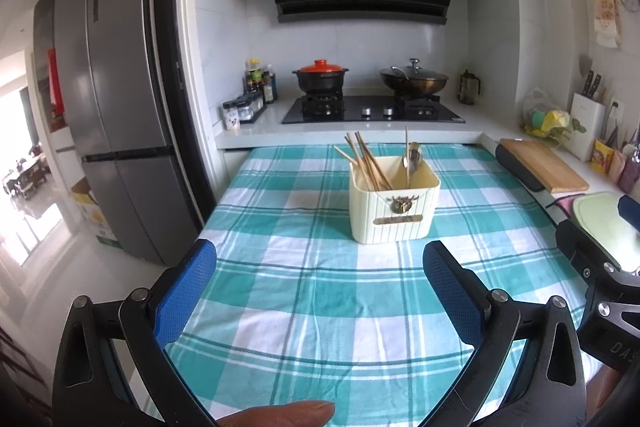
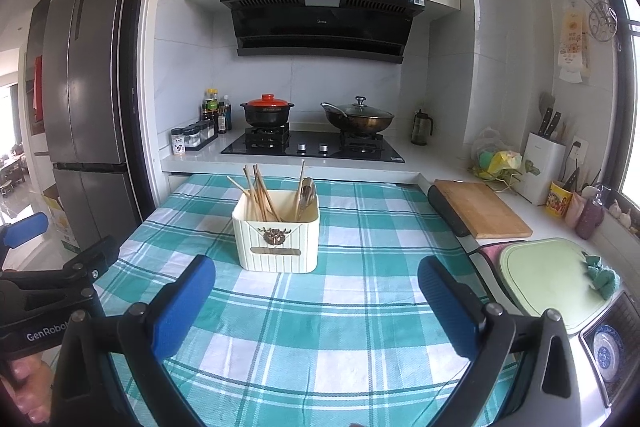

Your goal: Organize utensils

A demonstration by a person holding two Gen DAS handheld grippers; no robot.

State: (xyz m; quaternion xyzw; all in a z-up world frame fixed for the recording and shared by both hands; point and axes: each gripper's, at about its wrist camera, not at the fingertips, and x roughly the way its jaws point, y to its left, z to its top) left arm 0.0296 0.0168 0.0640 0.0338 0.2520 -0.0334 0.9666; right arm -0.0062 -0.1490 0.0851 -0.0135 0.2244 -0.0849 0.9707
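utensils in the bin, both grippers idle

the cream caddy point(image 1: 394, 205) sits at 12 o'clock on the checked cloth point(image 1: 304, 307), chopsticks point(image 1: 366, 163) and spoons point(image 1: 414, 159) inside. left gripper point(image 1: 320, 291) and right gripper point(image 2: 316, 301) hover with fingers apart, holding nothing. sorting looks finished; any next move means reaching forward.

The cloth point(image 1: 304, 291) was teal-and-white plaid, the box point(image 1: 394, 203) cream and ribbed. Gripper pads point(image 2: 182, 307) were blue; the pot lid point(image 2: 267, 101) was orange-red, the fridge point(image 2: 86, 67) grey.
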